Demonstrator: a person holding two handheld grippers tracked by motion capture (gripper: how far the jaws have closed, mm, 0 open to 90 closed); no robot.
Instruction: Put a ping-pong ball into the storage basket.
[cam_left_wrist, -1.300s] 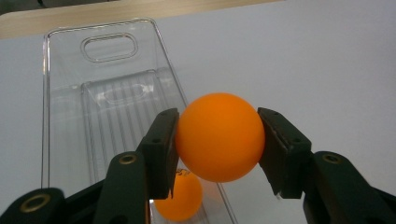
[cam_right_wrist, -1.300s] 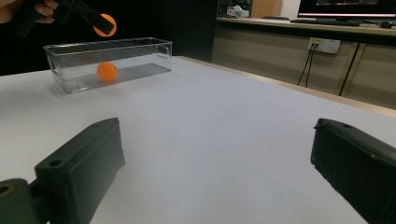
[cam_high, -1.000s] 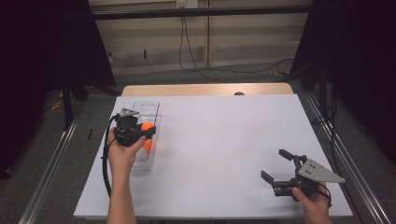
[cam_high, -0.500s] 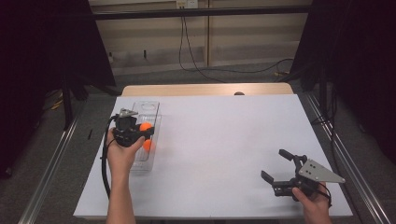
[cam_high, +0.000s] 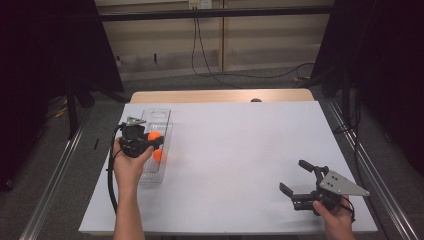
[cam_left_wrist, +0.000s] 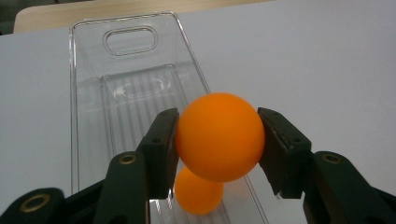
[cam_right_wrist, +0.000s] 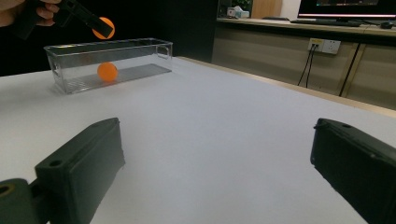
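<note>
My left gripper (cam_left_wrist: 218, 140) is shut on an orange ball (cam_left_wrist: 219, 135) and holds it above a clear plastic bin (cam_left_wrist: 135, 88). In the high view that gripper (cam_high: 151, 138) hangs over the bin (cam_high: 152, 145) at the table's left. A second orange ball (cam_left_wrist: 198, 196) lies on the bin's floor, also seen from above as a ball (cam_high: 157, 155) and from the right gripper view as a ball (cam_right_wrist: 107, 72). My right gripper (cam_high: 295, 177) rests near the front right corner of the table, jaws wide apart with nothing between them (cam_right_wrist: 215, 158).
The white table (cam_high: 240, 150) stretches bare between the two grippers. A wooden strip (cam_high: 220, 95) runs along its far edge. Metal rails (cam_high: 55, 170) flank both sides, and cables hang at the back wall.
</note>
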